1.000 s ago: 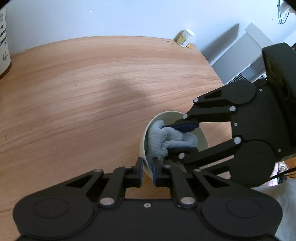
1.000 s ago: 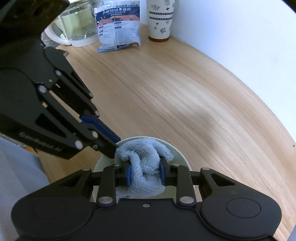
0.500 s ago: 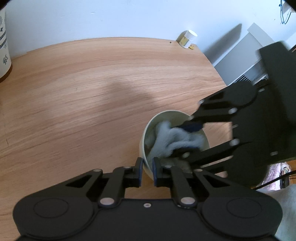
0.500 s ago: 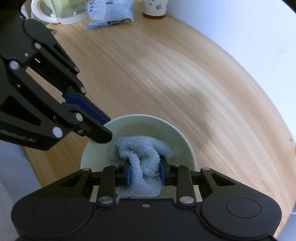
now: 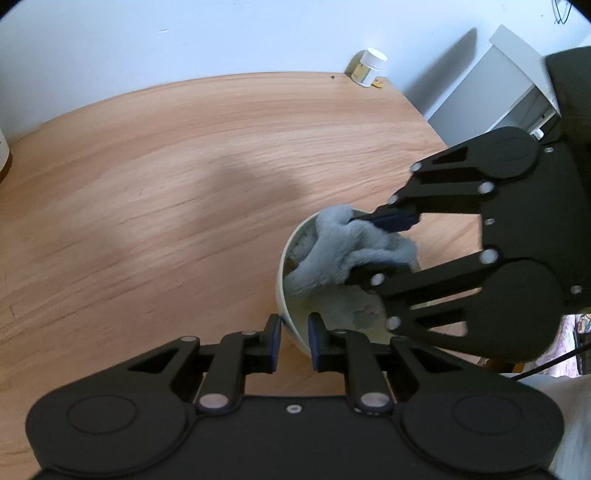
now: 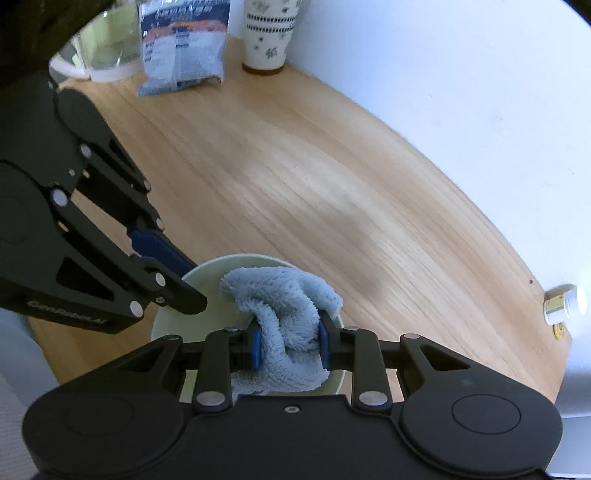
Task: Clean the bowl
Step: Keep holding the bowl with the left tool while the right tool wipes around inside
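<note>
On the near right part of a wooden table [image 5: 177, 192] sits a pale green bowl [image 5: 286, 314], close to the table's front edge. Left gripper [image 5: 292, 341] straddles the bowl's near rim: one blue pad outside the wall, the other inside. Its jaws are opening; a small gap shows beside the wall on each side, so the rim lies between the pads without a clear press. Right gripper [image 6: 290, 347] points steeply down into the bowl [image 6: 207, 273] and is clamped on a bunched grey-blue cloth [image 6: 284, 314], its blue pads pressed into the folds on both sides, jaws only narrowly apart. Cloth [image 5: 351, 251] rises above the rim and fills most of the bowl's far-right half; whether its lower end touches the bottom cannot be told. From the right wrist view the left gripper [image 6: 184, 284] comes in from the left, fingertips at the bowl's near-left rim. Far corner of the table: a small white-capped bottle [image 5: 367, 68] against the wall. Opposite end, along the wall: a patterned cup [image 6: 267, 33], a printed packet [image 6: 183, 44] leaning beside it, and a clear kettle [image 6: 99, 51] farther left.
</note>
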`<state>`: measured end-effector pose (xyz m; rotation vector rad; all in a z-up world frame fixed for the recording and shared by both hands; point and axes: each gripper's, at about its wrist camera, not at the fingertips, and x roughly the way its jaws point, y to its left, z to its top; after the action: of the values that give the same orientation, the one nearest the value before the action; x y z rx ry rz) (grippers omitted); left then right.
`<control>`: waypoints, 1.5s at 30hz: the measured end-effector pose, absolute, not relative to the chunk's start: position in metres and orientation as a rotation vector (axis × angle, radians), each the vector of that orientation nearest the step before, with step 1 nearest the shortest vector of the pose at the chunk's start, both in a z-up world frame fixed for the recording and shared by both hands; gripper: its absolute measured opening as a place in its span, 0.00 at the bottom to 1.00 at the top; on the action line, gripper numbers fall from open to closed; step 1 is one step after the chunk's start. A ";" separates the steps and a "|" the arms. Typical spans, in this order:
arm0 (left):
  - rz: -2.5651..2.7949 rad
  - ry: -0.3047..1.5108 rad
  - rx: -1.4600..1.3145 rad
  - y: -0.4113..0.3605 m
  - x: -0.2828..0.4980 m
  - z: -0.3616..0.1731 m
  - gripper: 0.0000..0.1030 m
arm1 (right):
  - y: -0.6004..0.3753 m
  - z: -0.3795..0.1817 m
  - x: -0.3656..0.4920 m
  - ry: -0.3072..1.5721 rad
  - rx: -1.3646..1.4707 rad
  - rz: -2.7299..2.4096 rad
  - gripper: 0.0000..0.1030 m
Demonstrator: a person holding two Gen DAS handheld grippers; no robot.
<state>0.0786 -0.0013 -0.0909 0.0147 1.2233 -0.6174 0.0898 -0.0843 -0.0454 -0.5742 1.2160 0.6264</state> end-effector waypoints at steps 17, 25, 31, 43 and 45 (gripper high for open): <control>-0.584 1.245 0.004 -0.010 0.083 -0.095 0.16 | -0.098 -0.036 0.098 1.289 -0.516 0.566 0.31; -0.582 1.231 0.023 -0.014 0.081 -0.094 0.16 | -0.087 -0.056 0.094 1.322 -0.633 0.563 0.30; -0.572 1.235 0.007 -0.013 0.082 -0.094 0.16 | -0.082 -0.078 0.097 1.394 -0.606 0.587 0.32; -0.539 1.236 -0.012 -0.017 0.091 -0.101 0.14 | -0.110 -0.051 0.115 1.524 -0.376 0.749 0.32; -0.535 1.236 -0.008 -0.020 0.092 -0.102 0.13 | -0.111 -0.053 0.118 1.548 -0.343 0.777 0.32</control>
<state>0.0924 -0.0197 -0.1022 -0.0077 1.2359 -0.5346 0.1175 -0.1106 -0.0532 -0.3434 1.5483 0.7767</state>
